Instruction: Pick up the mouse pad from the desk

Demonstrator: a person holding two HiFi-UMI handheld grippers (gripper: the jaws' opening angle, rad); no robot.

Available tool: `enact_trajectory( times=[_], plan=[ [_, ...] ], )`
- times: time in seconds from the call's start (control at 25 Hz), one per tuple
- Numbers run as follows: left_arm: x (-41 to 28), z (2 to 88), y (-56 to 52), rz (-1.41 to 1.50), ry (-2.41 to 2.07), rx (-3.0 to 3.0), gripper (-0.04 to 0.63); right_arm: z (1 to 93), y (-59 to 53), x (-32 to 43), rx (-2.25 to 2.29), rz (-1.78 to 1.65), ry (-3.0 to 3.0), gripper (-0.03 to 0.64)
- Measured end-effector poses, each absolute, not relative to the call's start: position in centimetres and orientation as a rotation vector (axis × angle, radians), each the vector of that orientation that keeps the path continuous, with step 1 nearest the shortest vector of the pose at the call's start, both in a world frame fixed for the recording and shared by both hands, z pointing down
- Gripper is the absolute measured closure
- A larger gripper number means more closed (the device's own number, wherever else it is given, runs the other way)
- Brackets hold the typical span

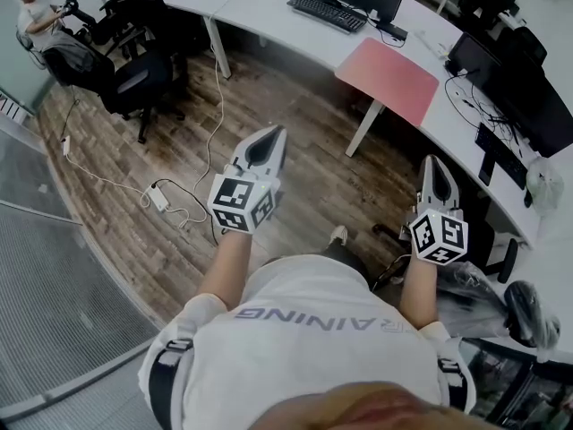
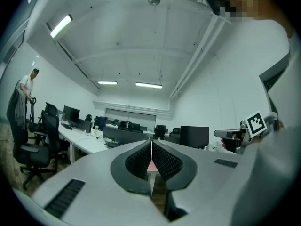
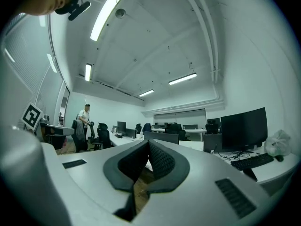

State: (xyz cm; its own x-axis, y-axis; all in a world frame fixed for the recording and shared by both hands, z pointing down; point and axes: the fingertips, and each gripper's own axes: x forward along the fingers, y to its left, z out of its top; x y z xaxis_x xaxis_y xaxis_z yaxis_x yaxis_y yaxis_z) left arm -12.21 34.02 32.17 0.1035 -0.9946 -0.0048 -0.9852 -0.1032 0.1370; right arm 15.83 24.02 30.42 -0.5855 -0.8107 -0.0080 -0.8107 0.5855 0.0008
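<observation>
The pink mouse pad (image 1: pixel 387 79) lies at the near edge of the white desk (image 1: pixel 260 12), far right. Both the left tool (image 1: pixel 271 133) and right tool (image 1: pixel 433 161) are fully closed, empty, well short of it.

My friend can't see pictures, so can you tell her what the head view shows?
The left tool and right tool, both shut and empty, are held over a wooden floor, aimed at a curved white desk where a pink mouse pad lies.
</observation>
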Motion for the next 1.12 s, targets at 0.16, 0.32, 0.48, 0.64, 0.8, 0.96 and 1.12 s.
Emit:
enact_trajectory(
  times=[0.16,0.32,0.48,0.64,0.8,0.96,1.12],
  plan=[
    [-12.2,32.3,34.1,-0.149,-2.027,2.257,0.561,30.0,24.3,15.7,-1.421,0.031,2.769,0.593],
    [-12.0,32.5,34.3,-0.146,-2.019,2.265,0.561,30.4,24.4,15.9,-1.429,0.0,2.76,0.592],
    [-11.9,32.6,34.4,-0.14,-2.011,2.264,0.561,30.7,24.4,16.0,-1.437,-0.024,2.76,0.592],
    [-12.0,32.5,34.5,-0.145,-2.008,2.256,0.561,30.8,24.3,15.6,-1.429,-0.039,2.771,0.592],
    [-12.6,32.8,34.6,-0.149,-2.008,2.247,0.561,31.2,24.1,15.2,-1.426,-0.062,2.776,0.592],
    [-13.1,33.2,34.4,-0.147,-2.005,2.234,0.561,32.0,23.9,14.6,-1.424,-0.092,2.782,0.592],
    [-13.4,33.3,33.6,-0.137,-1.99,2.236,0.561,32.2,23.3,14.0,-1.426,-0.114,2.784,0.592]
  ],
)
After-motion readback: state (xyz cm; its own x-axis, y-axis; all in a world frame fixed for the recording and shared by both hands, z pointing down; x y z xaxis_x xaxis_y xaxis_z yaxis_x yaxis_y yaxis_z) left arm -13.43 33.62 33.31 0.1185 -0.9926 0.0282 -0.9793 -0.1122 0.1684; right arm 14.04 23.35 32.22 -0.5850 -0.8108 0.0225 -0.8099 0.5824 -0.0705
